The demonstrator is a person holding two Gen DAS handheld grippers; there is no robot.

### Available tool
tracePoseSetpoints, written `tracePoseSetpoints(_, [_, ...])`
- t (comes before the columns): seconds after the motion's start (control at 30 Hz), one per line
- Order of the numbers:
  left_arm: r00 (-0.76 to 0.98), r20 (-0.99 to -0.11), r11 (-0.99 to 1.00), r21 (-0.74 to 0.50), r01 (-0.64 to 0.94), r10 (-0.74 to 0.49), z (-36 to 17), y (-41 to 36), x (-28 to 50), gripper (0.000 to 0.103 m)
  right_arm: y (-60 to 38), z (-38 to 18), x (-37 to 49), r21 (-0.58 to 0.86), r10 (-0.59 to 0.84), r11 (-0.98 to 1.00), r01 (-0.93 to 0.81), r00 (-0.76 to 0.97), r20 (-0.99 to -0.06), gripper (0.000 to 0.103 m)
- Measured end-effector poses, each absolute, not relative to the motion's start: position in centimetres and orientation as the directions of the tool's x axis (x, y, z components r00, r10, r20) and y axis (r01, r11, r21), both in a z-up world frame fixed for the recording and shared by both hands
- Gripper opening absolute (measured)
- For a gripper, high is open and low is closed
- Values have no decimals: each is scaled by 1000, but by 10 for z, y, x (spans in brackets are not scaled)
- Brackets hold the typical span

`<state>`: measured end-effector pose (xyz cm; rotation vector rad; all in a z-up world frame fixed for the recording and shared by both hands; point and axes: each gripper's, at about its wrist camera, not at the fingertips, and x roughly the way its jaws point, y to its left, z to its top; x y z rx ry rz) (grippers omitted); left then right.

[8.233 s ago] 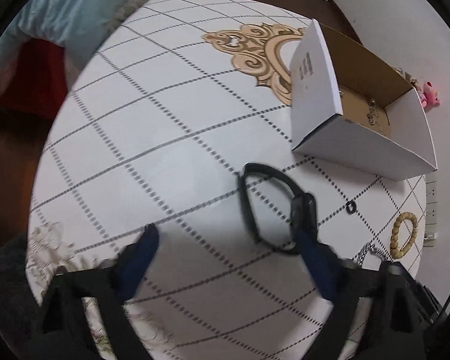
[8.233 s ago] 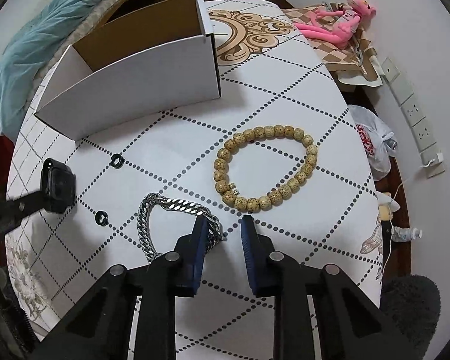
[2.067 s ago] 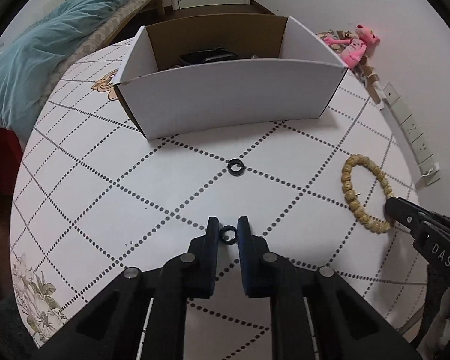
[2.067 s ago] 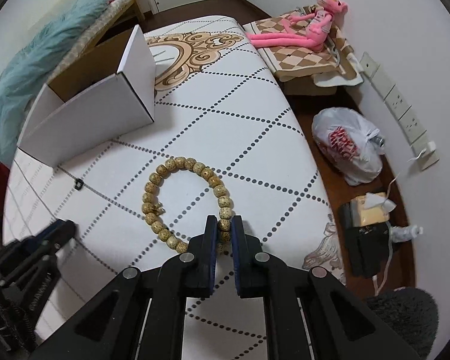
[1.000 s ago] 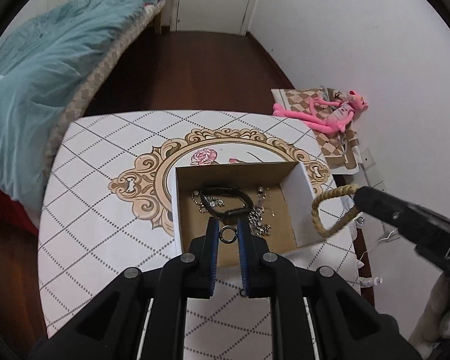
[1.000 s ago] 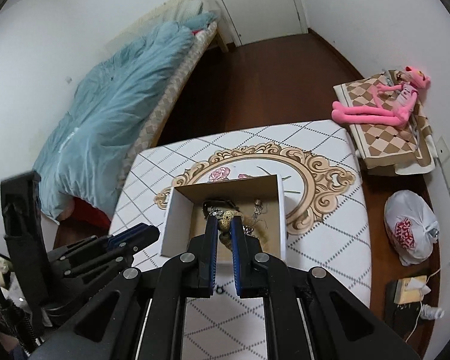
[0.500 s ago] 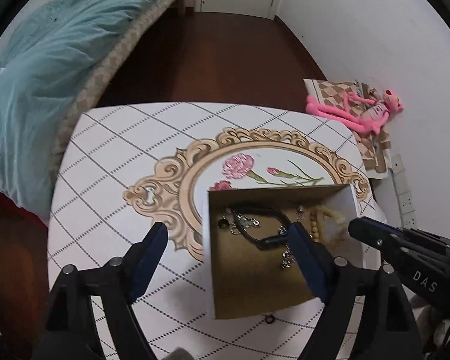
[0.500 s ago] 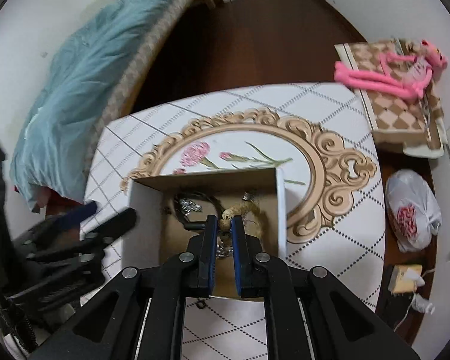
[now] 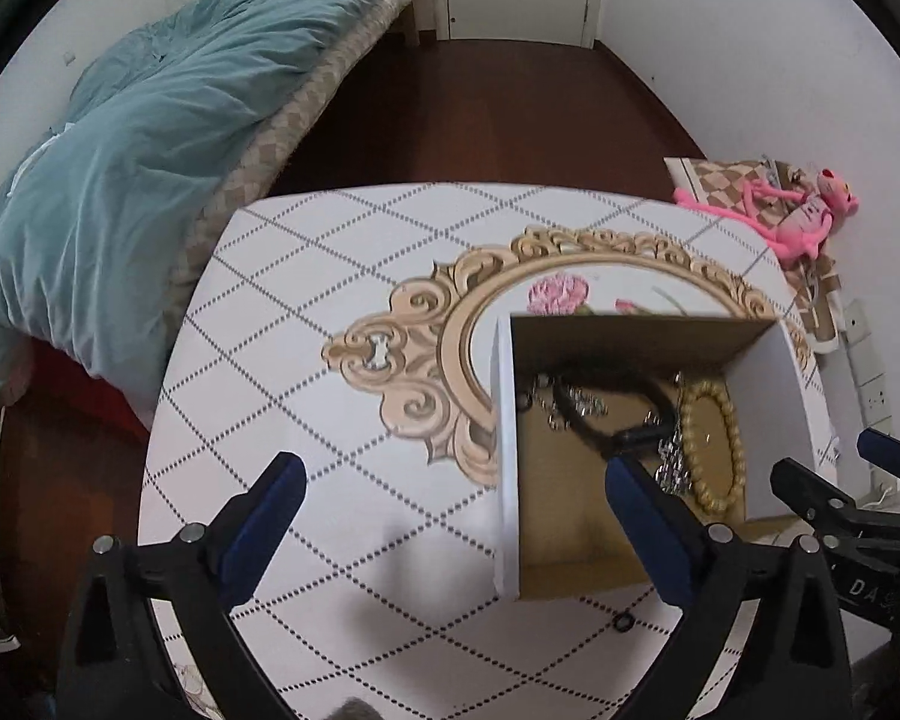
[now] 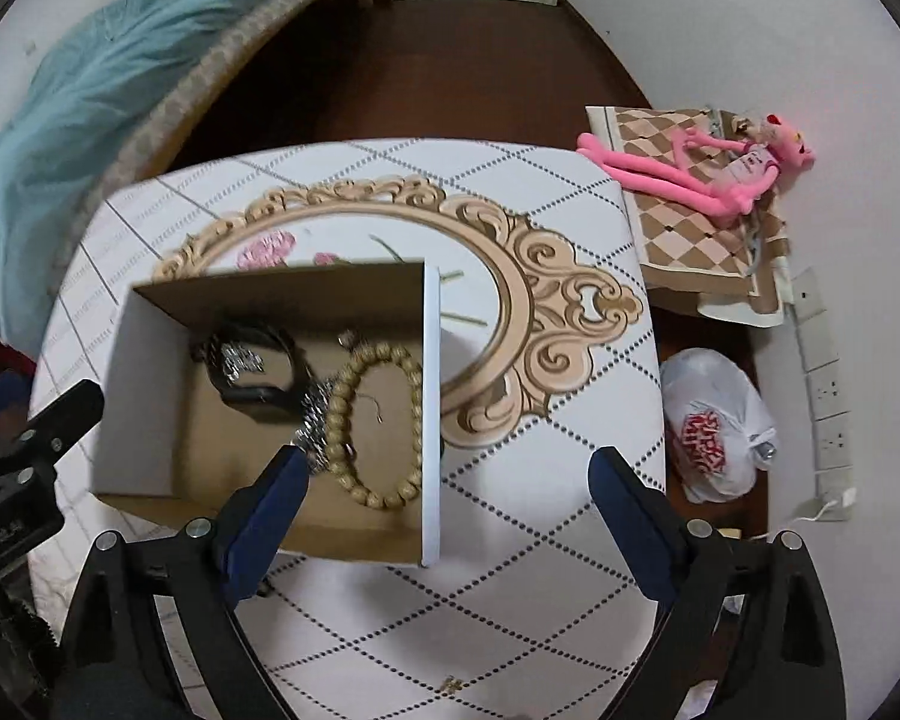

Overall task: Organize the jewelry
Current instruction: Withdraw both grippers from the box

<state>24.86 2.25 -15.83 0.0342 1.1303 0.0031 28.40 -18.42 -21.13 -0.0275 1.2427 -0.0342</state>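
Note:
An open white cardboard box [image 9: 506, 456] [image 10: 431, 420] stands on the patterned table. Inside lie a wooden bead bracelet [image 10: 378, 426] [image 9: 711, 447], a black watch band [image 10: 252, 378] [image 9: 606, 414] and a silver chain [image 10: 312, 414]. My left gripper [image 9: 450, 480] is open and empty, high above the box's left wall. My right gripper [image 10: 450, 474] is open and empty above the box's right wall. A small black ring [image 9: 623, 621] lies on the table in front of the box.
The table [image 9: 306, 360] is white with a dotted diamond grid and a gold ornament. A bed with a blue duvet [image 9: 120, 180] stands at the left. A pink plush toy [image 10: 708, 174] and a plastic bag [image 10: 714, 426] lie on the floor at the right.
My right gripper has opened and the bead bracelet now lies in the box. My left gripper stays open and has shifted left of the box.

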Motion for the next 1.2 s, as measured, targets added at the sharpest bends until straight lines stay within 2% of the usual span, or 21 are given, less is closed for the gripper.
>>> tracePoseSetpoints(0.33, [452,-892,1000,27,0,24,-151,20,224,102,-186,-209,262,-67,-81,996,50,366,-927,96])
tracePoseSetpoints(0.8, [555,-832,1000,-3,3,-4,-94,11,167,102,-190,-132,198,-60,-98,994,86,551,-829,96])
tracePoseSetpoints(1.2, [592,-806,1000,-14,13,-19,-66,13,127,102,-192,-93,151,-4,-61,996,94,605,-794,96])
